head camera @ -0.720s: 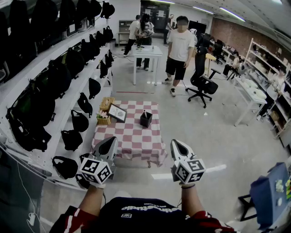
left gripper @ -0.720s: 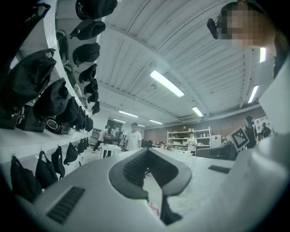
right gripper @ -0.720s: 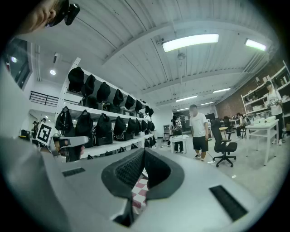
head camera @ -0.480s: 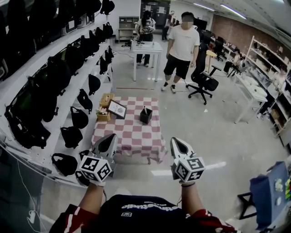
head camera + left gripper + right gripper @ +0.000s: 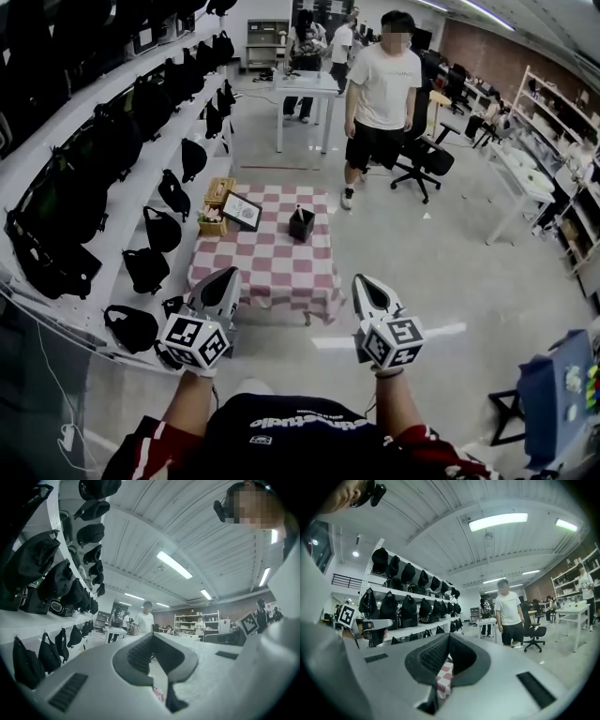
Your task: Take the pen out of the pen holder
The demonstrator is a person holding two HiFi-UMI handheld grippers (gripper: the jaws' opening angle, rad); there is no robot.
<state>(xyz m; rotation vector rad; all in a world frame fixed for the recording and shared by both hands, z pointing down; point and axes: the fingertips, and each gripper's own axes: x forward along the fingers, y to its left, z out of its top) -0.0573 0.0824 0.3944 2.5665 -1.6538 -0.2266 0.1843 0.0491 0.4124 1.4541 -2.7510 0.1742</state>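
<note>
Bystander (image 5: pixel 380 103) has walked up beside the worktop (image 5: pixel 272 277) at frame centre, pen (image 5: pixel 299 210) untouched in the pen holder (image 5: pixel 301 227), while my left tool (image 5: pixel 228 275) and right tool (image 5: pixel 364 281) hang closed, empty, well short.

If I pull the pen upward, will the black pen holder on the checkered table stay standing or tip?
The pen holder looks small, so it is probably light; it may lift or tip with the pen. The checkered cloth beneath could let it slide.
</note>
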